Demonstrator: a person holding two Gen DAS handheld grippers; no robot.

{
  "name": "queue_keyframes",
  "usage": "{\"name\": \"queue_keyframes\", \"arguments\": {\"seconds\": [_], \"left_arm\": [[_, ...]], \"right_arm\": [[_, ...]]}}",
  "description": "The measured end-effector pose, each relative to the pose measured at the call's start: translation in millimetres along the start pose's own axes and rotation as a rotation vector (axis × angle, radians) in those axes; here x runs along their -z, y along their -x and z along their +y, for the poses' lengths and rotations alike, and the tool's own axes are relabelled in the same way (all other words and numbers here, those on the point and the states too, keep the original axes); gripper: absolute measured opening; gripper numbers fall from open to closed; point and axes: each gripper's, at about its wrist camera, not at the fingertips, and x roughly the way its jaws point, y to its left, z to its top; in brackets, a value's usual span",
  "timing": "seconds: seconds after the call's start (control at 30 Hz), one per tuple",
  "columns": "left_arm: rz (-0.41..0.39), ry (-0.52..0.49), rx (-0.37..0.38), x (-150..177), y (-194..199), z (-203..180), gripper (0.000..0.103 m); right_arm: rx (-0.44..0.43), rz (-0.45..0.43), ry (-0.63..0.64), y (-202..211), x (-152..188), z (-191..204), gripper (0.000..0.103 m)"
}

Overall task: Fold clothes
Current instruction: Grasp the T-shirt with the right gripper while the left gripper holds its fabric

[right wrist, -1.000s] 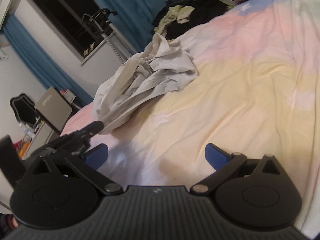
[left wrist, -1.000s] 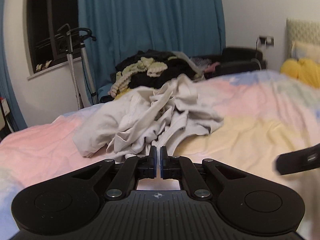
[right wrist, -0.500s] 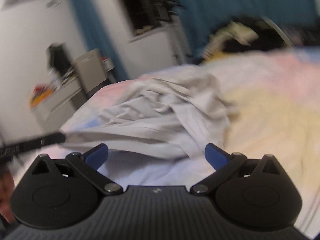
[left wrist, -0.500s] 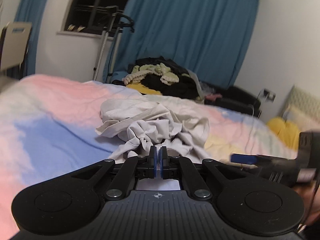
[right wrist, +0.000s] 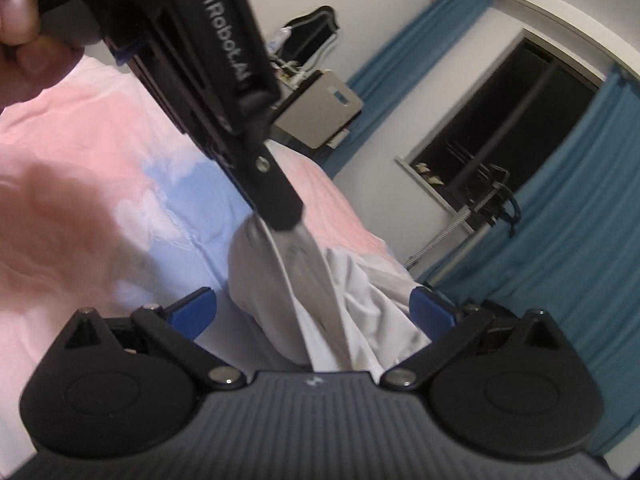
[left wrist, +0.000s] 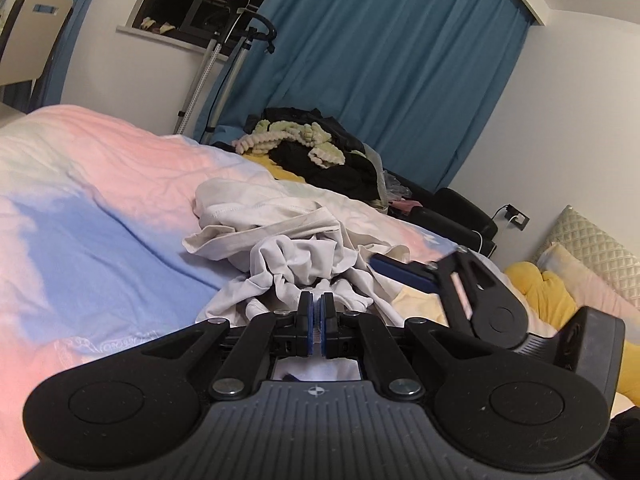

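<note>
A crumpled pale grey garment (left wrist: 288, 236) lies on the pastel bed sheet (left wrist: 100, 232). My left gripper (left wrist: 316, 312) is shut on an edge of this garment and pulls a taut strip of it. In the right wrist view the left gripper (right wrist: 280, 216) shows from the side, with the stretched cloth (right wrist: 316, 304) running down from it between my right fingers. My right gripper (right wrist: 312, 312) is open around that strip, blue pads apart. It also shows in the left wrist view (left wrist: 404, 272), at the right beside the garment.
A heap of dark and pale green clothes (left wrist: 316, 152) lies at the bed's far side before the blue curtain (left wrist: 380, 72). A yellow cushion (left wrist: 540, 292) and pillows lie at right. A garment steamer stand (left wrist: 224, 64) and a chair (left wrist: 36, 36) stand by the window.
My left gripper has lifted and swung left with the garment edge, stretching it. My right gripper has moved in close under the left one, so the taut cloth now lies between its open fingers.
</note>
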Motion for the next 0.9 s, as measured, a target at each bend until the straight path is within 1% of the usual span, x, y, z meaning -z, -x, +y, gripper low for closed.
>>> {"name": "queue_keyframes", "arguments": {"seconds": [0.03,0.07,0.1,0.13,0.17,0.2,0.23,0.3,0.33,0.4,0.47,0.57,0.6,0.67,0.7,0.73,0.9], "left_arm": [[0.005,0.005,-0.001,0.7,-1.8,0.7,0.004],[0.007,0.005,-0.004,1.1,-3.5,1.0,0.004],[0.007,0.002,-0.009,1.7,-4.8,1.3,0.004],[0.006,0.001,-0.013,2.1,-5.4,1.5,0.004],[0.005,0.002,-0.014,2.1,-5.6,1.5,0.004],[0.003,0.004,-0.016,1.8,-6.1,1.5,0.004],[0.000,0.005,-0.017,1.6,-6.4,1.3,0.004],[-0.010,0.004,-0.021,1.9,-6.6,0.6,0.004],[-0.014,-0.001,-0.023,2.2,-6.6,-0.1,0.004],[-0.024,-0.011,-0.028,3.9,-6.5,-1.8,0.004],[-0.042,-0.029,-0.032,6.3,-5.1,-4.8,0.005],[-0.092,-0.094,-0.034,10.5,-0.1,-13.3,0.005],[-0.108,-0.114,-0.036,11.7,1.3,-16.1,0.007],[-0.133,-0.127,-0.050,13.1,4.2,-18.9,0.011],[-0.142,-0.127,-0.066,13.8,5.1,-19.2,0.014],[-0.149,-0.124,-0.083,14.3,5.6,-19.1,0.015],[-0.144,-0.128,-0.140,17.7,4.7,-19.2,0.015]], "right_arm": [[-0.002,-0.006,-0.017,-1.5,-1.7,0.8,0.090],[0.000,-0.006,-0.033,-3.8,-2.2,-0.6,0.080],[0.006,-0.004,-0.047,-6.5,-2.2,-3.2,0.075],[0.010,-0.007,-0.055,-8.2,-2.1,-5.7,0.074],[0.009,-0.012,-0.061,-9.3,-1.6,-8.5,0.069],[0.005,-0.018,-0.068,-10.7,-1.6,-10.7,0.061],[-0.001,-0.025,-0.073,-12.3,-2.0,-12.6,0.058],[-0.008,-0.039,-0.070,-13.9,-4.2,-12.0,0.046],[-0.011,-0.046,-0.067,-14.5,-5.4,-11.2,0.042],[-0.031,-0.054,-0.073,-15.1,-7.5,-9.7,0.023],[-0.046,-0.055,-0.108,-14.0,-8.9,-12.5,0.018],[-0.055,-0.062,-0.186,-10.2,-10.5,-20.5,0.011],[-0.055,-0.066,-0.217,-8.7,-11.0,-24.0,0.010],[-0.049,-0.072,-0.303,-6.4,-12.2,-34.5,0.008],[-0.044,-0.075,-0.352,-5.3,-12.4,-40.9,0.008],[-0.037,-0.076,-0.403,-4.6,-11.9,-48.7,0.008],[-0.008,-0.091,-0.655,3.0,-4.0,-85.9,0.007]]}}
